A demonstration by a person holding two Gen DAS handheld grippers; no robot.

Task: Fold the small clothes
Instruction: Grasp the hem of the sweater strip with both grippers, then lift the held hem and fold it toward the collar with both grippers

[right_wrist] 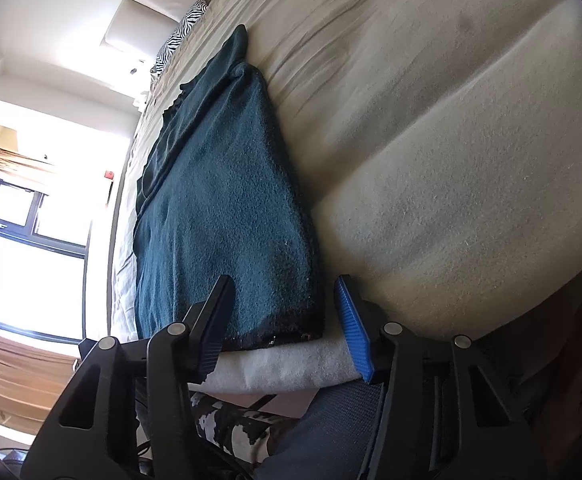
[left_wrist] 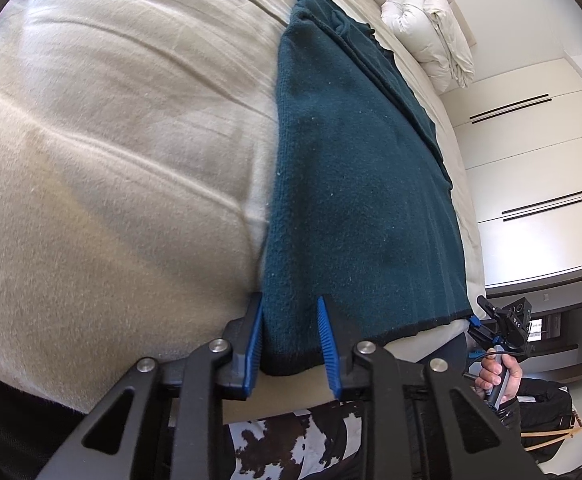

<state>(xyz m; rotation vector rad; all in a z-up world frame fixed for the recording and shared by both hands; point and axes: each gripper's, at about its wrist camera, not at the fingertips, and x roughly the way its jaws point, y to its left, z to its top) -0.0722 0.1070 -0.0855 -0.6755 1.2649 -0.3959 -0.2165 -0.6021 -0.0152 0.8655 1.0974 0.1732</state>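
While the bed (left_wrist: pixel 111 152) fills both views with its pale cover, the teal garment (left_wrist: pixel 355 184) lies along it, flat and long, its dark-edged hem at the near edge of the bed and its far end bunched toward the headboard. It looks like a thick, soft knit: light, limp, likely to sag and drag on the cover when lifted, not slippery, not fragile. The two hem corners seem the best places to take hold, since that keeps the edge straight for a fold away from the person. The left tool (left_wrist: pixel 291 344) is spread around the hem's left corner, one blue pad just beside the cloth, the other over it; whether either presses I cannot tell for sure, but a gap shows. The right tool (right_wrist: pixel 287 328) stands spread around the other corner, its pads apart from the knit. In the left view the right tool also shows small, held in a hand (left_wrist: pixel 495 376). Sleeves, neckline and any layers beneath are hidden in the far folds, and the bed's edge cuts off what hangs below the hem.
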